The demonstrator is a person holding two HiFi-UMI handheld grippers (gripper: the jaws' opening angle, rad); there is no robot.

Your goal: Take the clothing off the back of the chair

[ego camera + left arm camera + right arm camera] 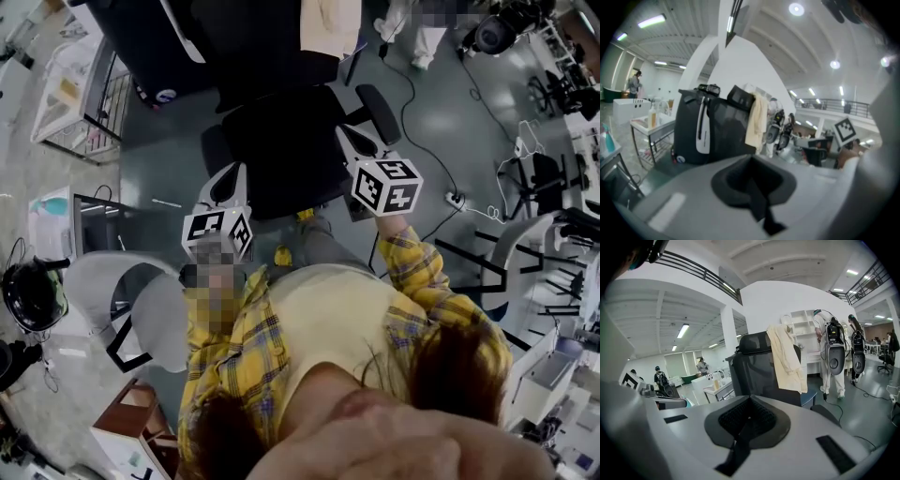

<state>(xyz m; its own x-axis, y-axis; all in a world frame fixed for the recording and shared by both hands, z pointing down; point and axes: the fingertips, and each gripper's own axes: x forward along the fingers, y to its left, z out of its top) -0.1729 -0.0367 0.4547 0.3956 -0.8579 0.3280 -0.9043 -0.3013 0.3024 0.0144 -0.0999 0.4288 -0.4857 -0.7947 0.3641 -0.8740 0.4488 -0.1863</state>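
Cream clothing (787, 357) hangs over the top edge of the black chair (752, 373) back, at its right corner. Left gripper (751, 161) and right gripper (749, 404) both clenched, empty, well apart from it.

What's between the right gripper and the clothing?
In the head view, only the chair's black seat lies between the right gripper and the clothing on the backrest.

Even indoor light from ceiling lamps (796, 8); mild glare, soft shadows. Gripper views fisheye-bent, black corners, left one blurred. Head view dimmer.
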